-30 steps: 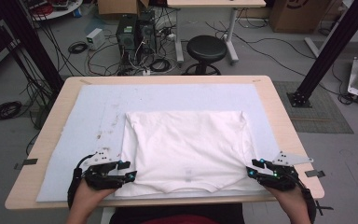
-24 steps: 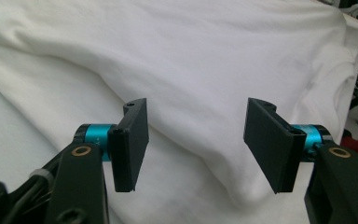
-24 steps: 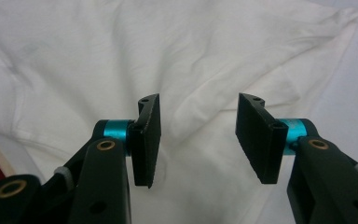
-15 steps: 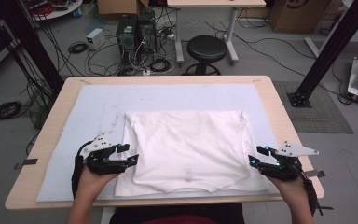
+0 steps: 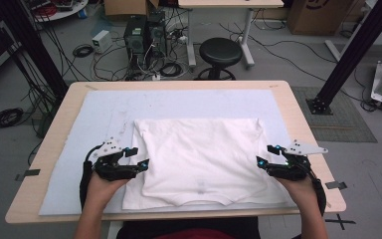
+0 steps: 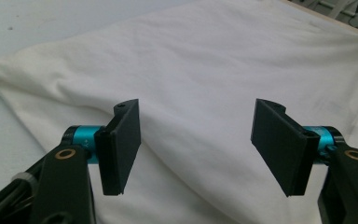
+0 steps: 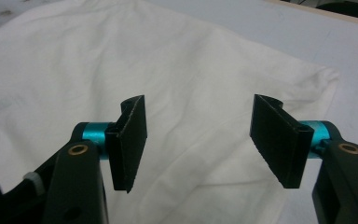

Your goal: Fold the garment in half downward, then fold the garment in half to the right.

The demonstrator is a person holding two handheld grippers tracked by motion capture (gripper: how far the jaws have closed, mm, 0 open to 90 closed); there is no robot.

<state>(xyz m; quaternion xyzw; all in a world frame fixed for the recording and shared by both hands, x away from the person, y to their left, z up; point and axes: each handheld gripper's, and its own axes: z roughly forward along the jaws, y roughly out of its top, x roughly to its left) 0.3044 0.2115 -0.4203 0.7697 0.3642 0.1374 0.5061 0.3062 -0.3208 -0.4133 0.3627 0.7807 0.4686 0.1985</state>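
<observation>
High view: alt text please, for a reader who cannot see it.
A folded white shirt lies on a pale mat covering a wooden table. The left tongs and right tongs flank it, open and empty, having just been opening.

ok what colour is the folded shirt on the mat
White, plain apart from a faint small mark near its front edge; the folded shirt shows best in the high view.

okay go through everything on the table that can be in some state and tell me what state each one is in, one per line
White T-shirt: folded, lying flat on the mat, held by neither gripper.
Left gripper: open, jaws just widened, nothing between them, poised at the shirt's left edge.
Right gripper: open, jaws just widened, nothing between them, poised at the shirt's right edge.
Pale blue mat: spread flat over the tabletop, faintly stained.
</observation>
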